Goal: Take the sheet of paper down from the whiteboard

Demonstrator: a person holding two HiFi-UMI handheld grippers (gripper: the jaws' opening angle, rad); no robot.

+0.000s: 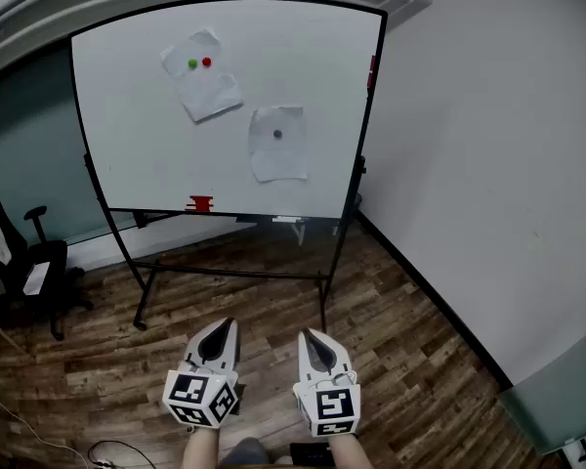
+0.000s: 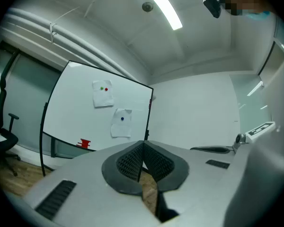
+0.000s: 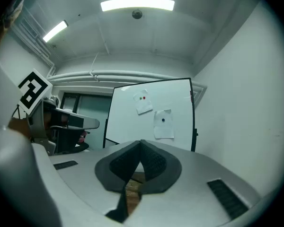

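Jaws together, empty, on L gripper (image 1: 225, 328) & R gripper (image 1: 309, 336); whiteboard (image 1: 127, 135) w/ upper sheet (image 1: 215, 91) & lower sheet (image 1: 277, 159) well apart from both.

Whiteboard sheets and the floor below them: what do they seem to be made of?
The upper sheet and lower sheet look like thin matte white paper: wrinkled, with curling edges. The floor looks like wood or wood-look laminate, slightly glossy: brown grained planks with visible seams.

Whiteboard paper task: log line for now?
white paper sheets: two, pinned on whiteboard | left hand-held gripper: shut, empty | right hand-held gripper: shut, empty
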